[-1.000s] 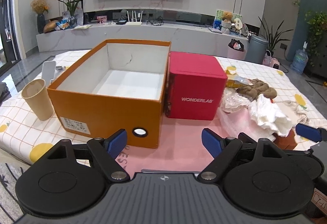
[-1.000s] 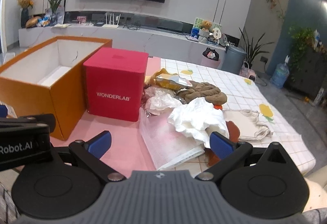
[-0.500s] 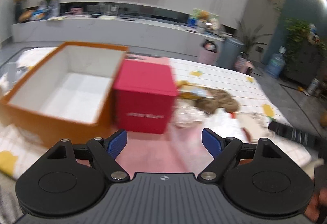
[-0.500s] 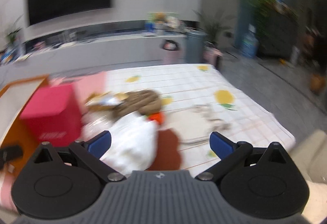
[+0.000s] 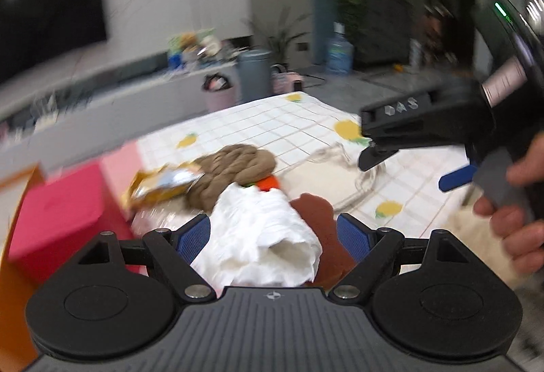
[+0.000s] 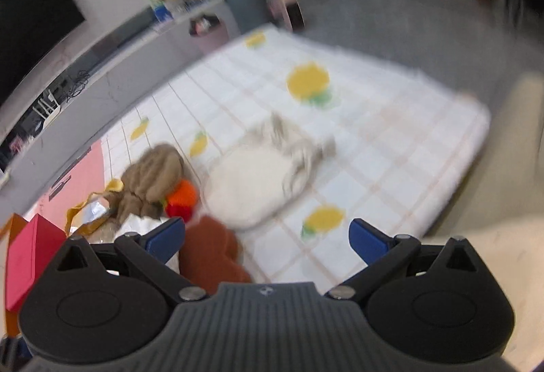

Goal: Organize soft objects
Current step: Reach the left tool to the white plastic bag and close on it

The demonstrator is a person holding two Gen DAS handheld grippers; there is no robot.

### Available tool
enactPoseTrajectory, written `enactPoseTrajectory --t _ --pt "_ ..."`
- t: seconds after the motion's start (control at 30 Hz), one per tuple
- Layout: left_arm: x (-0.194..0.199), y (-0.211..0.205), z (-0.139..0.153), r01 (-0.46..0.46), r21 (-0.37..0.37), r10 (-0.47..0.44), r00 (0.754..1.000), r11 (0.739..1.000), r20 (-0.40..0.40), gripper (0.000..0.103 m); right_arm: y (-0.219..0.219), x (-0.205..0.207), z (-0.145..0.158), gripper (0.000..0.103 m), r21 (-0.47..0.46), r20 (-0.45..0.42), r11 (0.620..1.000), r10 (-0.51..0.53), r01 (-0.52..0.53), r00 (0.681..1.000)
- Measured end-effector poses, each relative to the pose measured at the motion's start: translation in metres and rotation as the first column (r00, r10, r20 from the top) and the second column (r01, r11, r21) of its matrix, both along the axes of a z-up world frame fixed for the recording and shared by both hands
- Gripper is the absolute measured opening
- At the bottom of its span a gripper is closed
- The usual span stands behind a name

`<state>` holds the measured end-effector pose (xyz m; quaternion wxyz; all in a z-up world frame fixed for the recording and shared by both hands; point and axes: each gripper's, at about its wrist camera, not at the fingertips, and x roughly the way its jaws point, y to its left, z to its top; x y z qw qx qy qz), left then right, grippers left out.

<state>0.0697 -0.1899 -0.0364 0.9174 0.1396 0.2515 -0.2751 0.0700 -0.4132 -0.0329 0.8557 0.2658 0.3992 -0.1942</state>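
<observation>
A pile of soft things lies on the checked tablecloth. A white crumpled cloth (image 5: 261, 232) sits between the open fingers of my left gripper (image 5: 273, 232), with a brown felt piece (image 5: 314, 212) beside it. Behind lie a tan knitted item (image 5: 234, 168), an orange-red soft toy (image 5: 267, 183) and a cream drawstring bag (image 5: 326, 175). My right gripper (image 6: 267, 234) is open and empty above the table edge, facing the cream bag (image 6: 251, 181), the brown felt (image 6: 210, 253) and the tan knit (image 6: 153, 175). Both views are blurred.
A red box (image 5: 57, 215) stands at the left, with the orange box's edge (image 5: 13, 270) beyond it. A yellow snack packet (image 5: 163, 185) lies by the knit. The right gripper's body and hand (image 5: 476, 134) show at the right. The tablecloth's far corner (image 6: 469, 113) drops to the floor.
Both grippers have swung right, away from the boxes and toward the soft pile. My left gripper has come close, so the white cloth now lies between its fingers.
</observation>
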Motion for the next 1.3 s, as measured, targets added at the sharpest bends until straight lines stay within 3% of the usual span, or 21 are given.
enactPoseTrajectory --t 0.13,0.3,0.43,0.5,0.6,0.77,0.8,0.83,0.97,1.03,1.13,1.3 --pt "0.0 -0.023 -0.021 -0.003 0.12 -0.016 0.988 0.993 0.156 0.099 -0.01 0.002 -0.014 0.1 -0.004 -0.034 1.0 0.008 -0.009 0.999" --pt "0.017 -0.031 -0.043 0.01 0.177 -0.024 0.997 0.984 0.077 0.099 -0.022 0.002 -0.028 0.1 0.056 -0.051 0.998 -0.02 0.023 0.998" --pt "0.012 -0.03 -0.05 -0.075 0.218 0.041 0.987 0.973 0.156 0.101 -0.02 0.005 -0.031 0.1 0.039 -0.07 0.999 -0.003 0.006 0.998" --pt "0.012 -0.027 -0.052 -0.105 0.206 0.074 0.985 0.973 0.155 0.101 -0.015 0.008 -0.032 0.1 0.022 -0.083 0.999 0.027 -0.025 0.996" --pt "0.023 -0.02 -0.058 -0.123 0.158 0.113 0.991 0.98 0.071 0.101 -0.007 0.013 -0.036 0.1 0.013 -0.109 0.997 0.075 -0.074 0.991" --pt "0.027 -0.007 -0.054 -0.132 0.076 0.131 0.991 0.988 0.01 0.101 0.001 0.017 -0.038 0.1 -0.011 -0.128 0.993 0.117 -0.12 0.985" --pt "0.027 -0.005 -0.054 -0.128 0.067 0.128 0.992 0.99 0.002 0.095 0.001 0.017 -0.038 0.1 -0.016 -0.132 0.993 0.117 -0.121 0.984" --pt "0.026 -0.004 -0.054 -0.116 0.059 0.116 0.993 0.992 -0.003 0.08 0.001 0.017 -0.039 0.1 -0.019 -0.135 0.993 0.115 -0.119 0.984" --pt "0.022 -0.007 -0.057 -0.074 0.061 0.075 0.997 0.995 -0.004 0.054 -0.001 0.016 -0.039 0.1 -0.008 -0.133 0.995 0.102 -0.104 0.986" --pt "0.022 -0.008 -0.057 -0.053 0.06 0.054 0.998 0.997 -0.018 0.036 0.001 0.013 -0.034 0.1 -0.005 -0.106 0.994 0.104 -0.105 0.989" --pt "0.023 -0.007 -0.055 -0.053 0.035 0.054 0.998 0.998 -0.035 0.026 0.005 0.011 -0.03 0.1 -0.001 -0.084 0.992 0.123 -0.123 0.989" --pt "0.019 -0.001 -0.046 -0.07 0.008 0.07 0.997 0.998 -0.021 0.021 0.011 0.013 -0.033 0.1 -0.02 -0.098 0.987 0.156 -0.158 0.983"
